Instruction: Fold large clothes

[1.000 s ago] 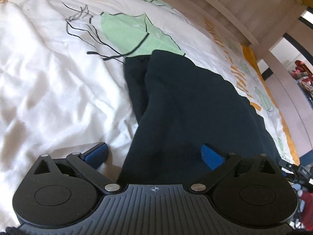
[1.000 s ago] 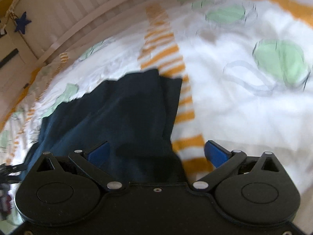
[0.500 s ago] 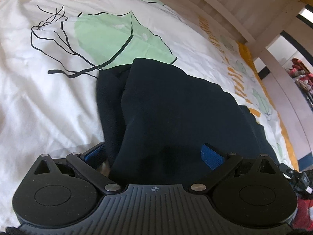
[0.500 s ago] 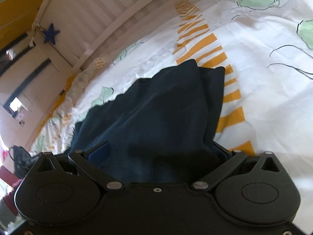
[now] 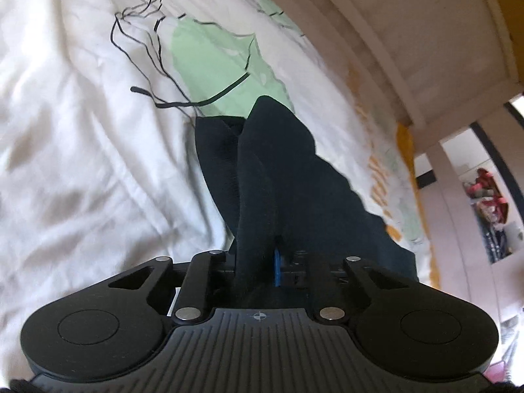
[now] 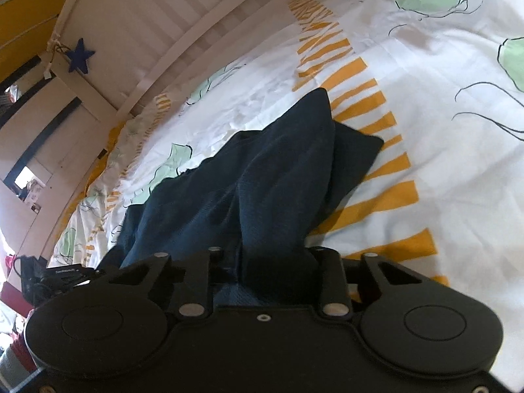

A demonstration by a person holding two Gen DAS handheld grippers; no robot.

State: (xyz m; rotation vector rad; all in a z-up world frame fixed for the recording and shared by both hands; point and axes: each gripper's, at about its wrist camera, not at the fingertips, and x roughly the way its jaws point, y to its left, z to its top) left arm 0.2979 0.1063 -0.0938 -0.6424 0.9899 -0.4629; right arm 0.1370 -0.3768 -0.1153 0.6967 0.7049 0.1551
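Observation:
A dark navy garment [image 5: 288, 170] lies lengthwise on a white bedcover [image 5: 82, 163] printed in green and orange. In the left wrist view my left gripper [image 5: 258, 262] is closing, and a raised fold at the garment's near edge is pinched against its blue pad [image 5: 277, 267]. In the right wrist view the same garment [image 6: 262, 170] bunches up between the jaws of my right gripper [image 6: 275, 262], which are also closing. The cloth hides the right pads. From both grips the cloth rises in ridges; its far corners rest on the cover.
A white slatted bed rail [image 5: 393, 32] runs along the far side of the bed, with a blue star [image 6: 80, 60] hanging at its post. Beyond the bed's end stand shelves with colourful things [image 5: 488, 196]. The bedcover [image 6: 442, 163] lies open on the outer side of each gripper.
Both grippers went from wide open around the garment's near edge to closed in on it. The cloth now stands in pinched folds, and the left wrist has rolled.

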